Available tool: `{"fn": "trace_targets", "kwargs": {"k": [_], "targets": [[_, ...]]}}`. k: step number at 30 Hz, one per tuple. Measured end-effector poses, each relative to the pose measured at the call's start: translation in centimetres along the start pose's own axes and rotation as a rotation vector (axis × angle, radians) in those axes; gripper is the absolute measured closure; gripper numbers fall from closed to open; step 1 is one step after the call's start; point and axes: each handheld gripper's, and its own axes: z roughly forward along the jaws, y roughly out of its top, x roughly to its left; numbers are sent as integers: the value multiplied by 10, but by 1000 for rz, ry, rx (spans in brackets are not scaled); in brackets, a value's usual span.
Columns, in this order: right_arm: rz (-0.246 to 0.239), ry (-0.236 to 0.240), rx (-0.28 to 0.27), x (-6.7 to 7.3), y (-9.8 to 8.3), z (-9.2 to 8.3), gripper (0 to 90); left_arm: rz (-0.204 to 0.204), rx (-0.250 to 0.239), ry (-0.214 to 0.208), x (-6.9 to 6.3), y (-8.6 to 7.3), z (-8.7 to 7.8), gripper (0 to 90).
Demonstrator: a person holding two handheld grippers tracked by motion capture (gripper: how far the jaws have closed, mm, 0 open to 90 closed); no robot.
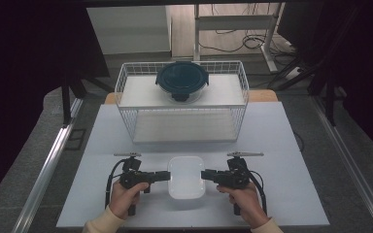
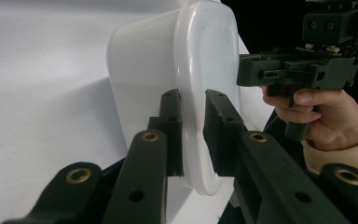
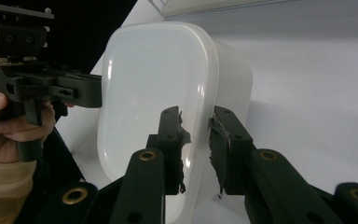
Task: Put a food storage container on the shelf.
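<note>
On the near part of the table (image 1: 102,145), seen from high up, a white tub (image 1: 186,177) sits between our two hands. Our left gripper (image 1: 167,175) comes at it from the left. Our right gripper (image 1: 205,174) comes at it from the right. Both tips touch its sides. Far behind stands a wire basket (image 1: 182,99). A round dish with a dark lid (image 1: 181,80) sits up on its top shelf.

Next, in the left gripper view, our left gripper (image 2: 193,100) has its jaws almost closed. The rim of the tub (image 2: 205,70) sits between them, and the pads look pressed on it. The tub is down on the table. Our other hand (image 2: 326,119) shows on the far side.

Then, in the right gripper view, our right gripper (image 3: 196,119) is nearly closed too. Its jaws pinch the other rim of the tub (image 3: 154,84). The pads look worn and torn.

So we think the grab is done on both sides. The lift is still left. We guess the tub goes to the basket, but we cannot be sure.
</note>
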Motion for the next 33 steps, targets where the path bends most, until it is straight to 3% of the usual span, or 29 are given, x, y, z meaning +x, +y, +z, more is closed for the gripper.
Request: {"fn": "trace_targets", "kwargs": {"k": [3, 9, 33], "targets": [[-21, -13, -9, 2, 0, -2, 757, 16, -2, -6, -3, 0, -2, 810], [-46, -26, -12, 5, 1, -4, 768, 51, 2, 30, -6, 0, -2, 809], [-154, -6, -58, 23, 11, -19, 782, 142, -38, 55, -23, 5, -14, 802]]}}
